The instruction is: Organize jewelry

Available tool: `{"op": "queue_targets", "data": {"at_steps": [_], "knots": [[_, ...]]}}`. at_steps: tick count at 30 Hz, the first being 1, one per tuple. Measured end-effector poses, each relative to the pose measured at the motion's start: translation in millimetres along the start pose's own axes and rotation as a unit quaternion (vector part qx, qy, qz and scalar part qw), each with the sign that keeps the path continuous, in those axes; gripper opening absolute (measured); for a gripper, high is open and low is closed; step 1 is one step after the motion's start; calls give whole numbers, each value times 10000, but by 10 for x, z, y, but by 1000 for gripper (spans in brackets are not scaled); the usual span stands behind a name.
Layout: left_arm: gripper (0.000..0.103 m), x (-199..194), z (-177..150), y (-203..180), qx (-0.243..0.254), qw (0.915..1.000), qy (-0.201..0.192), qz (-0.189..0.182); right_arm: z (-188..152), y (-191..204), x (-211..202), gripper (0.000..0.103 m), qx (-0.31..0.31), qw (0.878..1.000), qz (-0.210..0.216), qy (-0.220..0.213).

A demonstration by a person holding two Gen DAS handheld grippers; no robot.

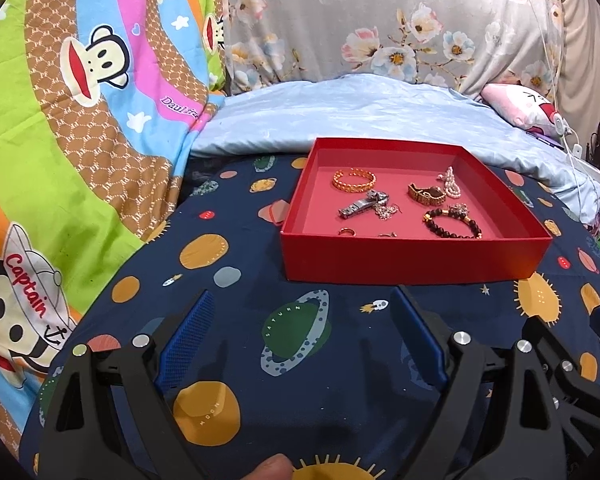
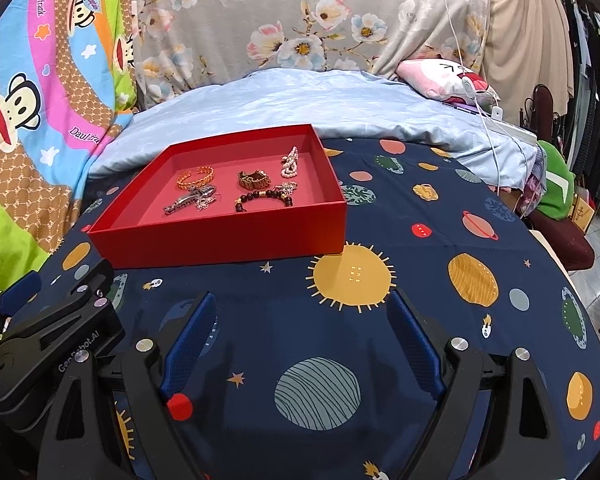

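Note:
A shallow red box (image 1: pixel 404 258) (image 2: pixel 220 242) sits on the navy planet-print sheet. Inside lie a gold chain bangle (image 1: pixel 354 180) (image 2: pixel 195 177), a silver watch band (image 1: pixel 362 205) (image 2: pixel 188 199), a gold watch (image 1: pixel 426 193) (image 2: pixel 253 179), a pearl piece (image 1: pixel 450 182) (image 2: pixel 290 161), a dark bead bracelet (image 1: pixel 454 222) (image 2: pixel 262 198) and small rings (image 1: pixel 347 232). My left gripper (image 1: pixel 304 300) is open and empty, short of the box's near wall. My right gripper (image 2: pixel 302 302) is open and empty, near the box's front right corner. The left gripper's body (image 2: pixel 56 336) shows in the right wrist view.
A pale blue quilt (image 1: pixel 340 112) lies just behind the box. A monkey-print blanket (image 1: pixel 80 120) rises on the left, a floral cover (image 2: pixel 300 12) behind. A pink pillow (image 2: pixel 440 76) and white cable (image 2: pixel 488 120) lie at the back right. The bed's edge drops off on the right (image 2: pixel 572 272).

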State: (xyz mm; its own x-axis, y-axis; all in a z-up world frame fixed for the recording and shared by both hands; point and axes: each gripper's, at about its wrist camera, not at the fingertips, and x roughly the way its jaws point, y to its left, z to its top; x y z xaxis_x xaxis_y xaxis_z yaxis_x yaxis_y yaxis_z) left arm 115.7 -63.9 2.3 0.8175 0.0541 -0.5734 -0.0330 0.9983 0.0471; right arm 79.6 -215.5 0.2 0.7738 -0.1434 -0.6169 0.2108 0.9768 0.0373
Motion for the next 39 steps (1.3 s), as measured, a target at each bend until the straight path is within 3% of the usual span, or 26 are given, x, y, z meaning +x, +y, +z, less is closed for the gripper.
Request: {"op": "queue_targets", "data": {"at_steps": [39], "knots": [[81, 23, -1, -39, 88, 10000, 15, 34, -1, 6, -2, 86, -12, 10000, -70, -12]]}}
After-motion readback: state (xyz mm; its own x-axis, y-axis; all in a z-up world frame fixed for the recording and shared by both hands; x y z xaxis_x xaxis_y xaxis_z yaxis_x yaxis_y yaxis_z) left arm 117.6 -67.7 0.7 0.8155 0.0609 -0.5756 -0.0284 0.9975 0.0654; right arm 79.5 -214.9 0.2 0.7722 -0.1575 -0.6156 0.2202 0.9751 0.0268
